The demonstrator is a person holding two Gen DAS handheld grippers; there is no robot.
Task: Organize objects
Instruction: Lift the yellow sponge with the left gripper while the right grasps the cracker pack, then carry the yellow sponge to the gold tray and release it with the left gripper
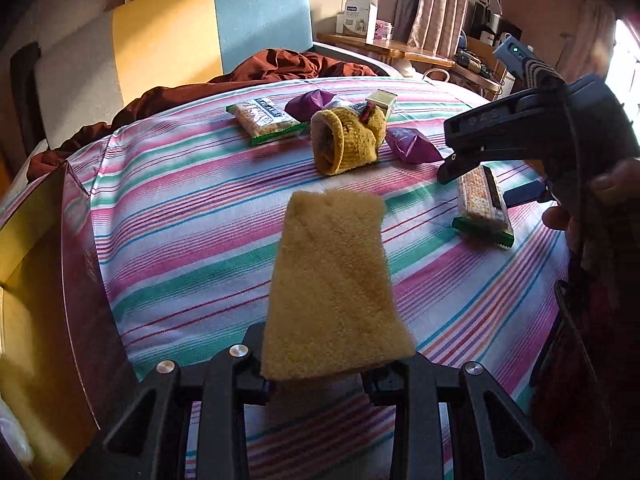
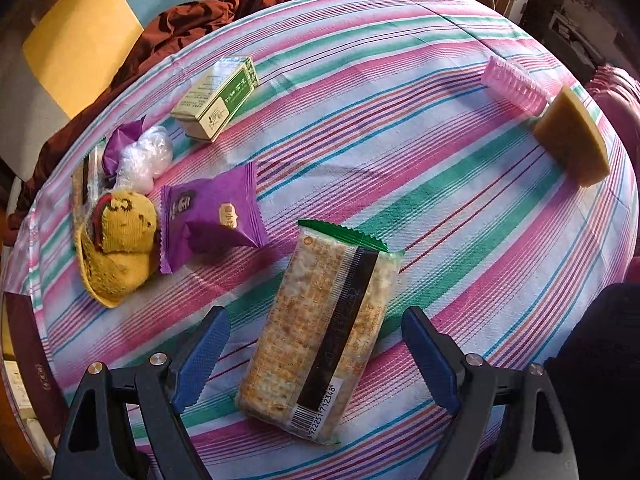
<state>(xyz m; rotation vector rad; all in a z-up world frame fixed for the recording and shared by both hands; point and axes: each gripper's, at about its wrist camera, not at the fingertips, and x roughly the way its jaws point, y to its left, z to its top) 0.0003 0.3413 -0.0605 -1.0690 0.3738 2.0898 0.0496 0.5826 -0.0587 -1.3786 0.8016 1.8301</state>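
Note:
My left gripper [image 1: 320,380] is shut on a folded yellow cloth [image 1: 334,284] and holds it above the striped tablecloth [image 1: 180,220]. My right gripper [image 2: 316,344] is open just above a cracker packet [image 2: 320,328], one blue finger [image 2: 200,356] on each side; it also shows in the left wrist view [image 1: 460,168] over that packet [image 1: 482,208]. A rolled yellow sock [image 2: 120,240], a purple snack pouch [image 2: 212,216], a green-and-white box [image 2: 216,100], a second cracker packet [image 1: 262,118] and a crumpled plastic wrap [image 2: 142,160] lie further back.
A dark red box with a yellow inside [image 1: 52,288] stands open at the table's left edge. A pink ribbed item [image 2: 516,84] and the yellow cloth [image 2: 572,136] show at the far right. A brown blanket [image 1: 280,64] lies on the chair behind.

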